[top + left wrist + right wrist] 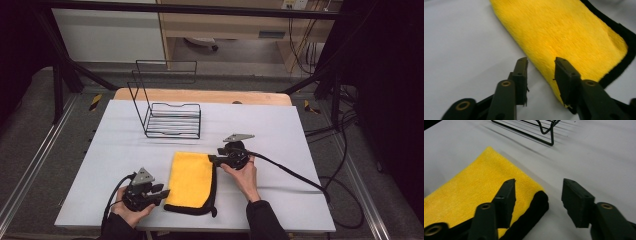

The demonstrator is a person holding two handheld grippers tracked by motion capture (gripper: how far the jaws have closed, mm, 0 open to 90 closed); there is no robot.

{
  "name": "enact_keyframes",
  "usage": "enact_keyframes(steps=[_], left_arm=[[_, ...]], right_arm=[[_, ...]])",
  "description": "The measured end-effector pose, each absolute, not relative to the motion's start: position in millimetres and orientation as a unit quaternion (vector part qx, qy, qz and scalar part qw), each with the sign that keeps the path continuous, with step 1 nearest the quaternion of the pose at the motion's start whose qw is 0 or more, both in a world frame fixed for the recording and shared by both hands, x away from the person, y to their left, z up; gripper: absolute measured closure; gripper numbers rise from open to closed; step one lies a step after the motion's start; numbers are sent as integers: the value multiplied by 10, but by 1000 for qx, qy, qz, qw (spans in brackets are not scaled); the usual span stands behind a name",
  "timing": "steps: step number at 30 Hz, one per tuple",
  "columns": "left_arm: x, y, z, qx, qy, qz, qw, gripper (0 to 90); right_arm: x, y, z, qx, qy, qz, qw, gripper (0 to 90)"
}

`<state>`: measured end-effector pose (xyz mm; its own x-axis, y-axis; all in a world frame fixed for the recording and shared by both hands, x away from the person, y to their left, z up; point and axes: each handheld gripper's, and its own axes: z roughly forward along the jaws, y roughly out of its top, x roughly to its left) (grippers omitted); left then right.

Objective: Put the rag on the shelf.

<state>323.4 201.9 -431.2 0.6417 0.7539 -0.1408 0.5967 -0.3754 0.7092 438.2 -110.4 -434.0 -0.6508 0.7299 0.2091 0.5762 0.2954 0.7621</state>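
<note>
Both claws stand open around a folded yellow cloth that lies flat on the table, near its front edge. From the cloth's middle, the left claw waits at about 8 o'clock, at the near left edge, and the right claw at about 2 o'clock, at the far right corner.

In the left gripper view, the left claw has the yellow edge of the cloth between its jaws but does not pinch it yet. In the right gripper view, the right claw stands with one jaw on each side of the black-trimmed corner of the cloth.

I judge that the step in hand is the approach before the grasp. The next move calls for lowering each claw until the edge sits between the jaws, then closing.

A black wire rack stands at 12 o'clock, well apart from the cloth. How many layers the fold has is hard to see, and each jaw hides a little of the cloth under it.
</note>
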Motion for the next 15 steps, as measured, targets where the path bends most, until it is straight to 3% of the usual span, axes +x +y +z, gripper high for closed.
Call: enact_keyframes(steps=[2,6,15], left_arm=[[3308,2068,-4291,818,414,98,387,536],[3461,2132,-4272,814,410,95,401,424],[3828,2150,-4199,816,395,106,409,216]], right_arm=[[4368,-1129,-4307,406,802,429,91,331],[4344,-1197,-4289,404,806,426,77,201],[4251,-1415,-4295,409,802,427,82,65]])
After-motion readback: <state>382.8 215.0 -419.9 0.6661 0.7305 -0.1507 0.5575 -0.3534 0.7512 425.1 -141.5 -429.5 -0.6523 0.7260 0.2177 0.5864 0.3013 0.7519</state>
